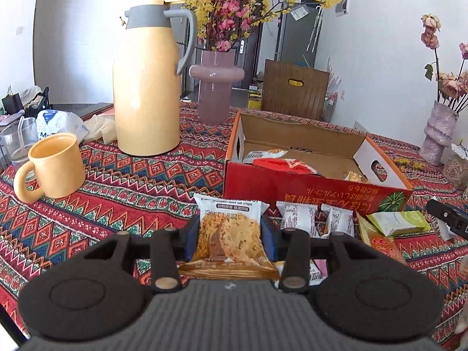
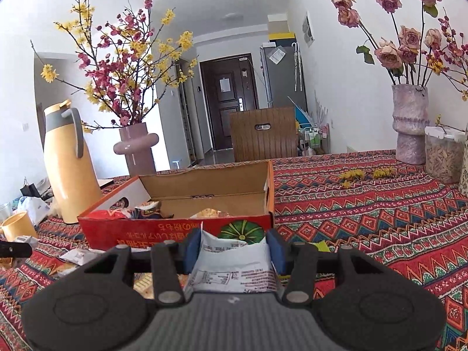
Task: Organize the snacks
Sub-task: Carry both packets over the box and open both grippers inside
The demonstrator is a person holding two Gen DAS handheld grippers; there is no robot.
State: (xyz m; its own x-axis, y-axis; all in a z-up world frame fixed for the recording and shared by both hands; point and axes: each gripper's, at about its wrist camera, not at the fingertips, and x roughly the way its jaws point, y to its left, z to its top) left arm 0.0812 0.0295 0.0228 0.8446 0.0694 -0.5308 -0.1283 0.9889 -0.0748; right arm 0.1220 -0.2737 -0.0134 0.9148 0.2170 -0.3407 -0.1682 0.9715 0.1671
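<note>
Mug (image 1: 54, 166): it stands by the table's left edge, well clear of my work.
Flask (image 1: 147, 79): it stands upright behind the mug, toward the far side of the table (image 1: 140, 181).
Left gripper (image 1: 231, 237): I have it clamped on an oat crisp packet (image 1: 231, 231), held in front of the box's near wall.
Box (image 1: 307, 188): it sits open mid-table, with a few snacks already inside.
Loose packets (image 1: 316, 219): they lie on the cloth against the box's near wall.
Right gripper (image 2: 234, 251): I have it clamped on a white packet (image 2: 234, 266), just short of the same wall.
Doing it well: I judge each packet should be lifted over the near wall before I let go, one hand at a time, and laid flat in the bare cardboard.
</note>
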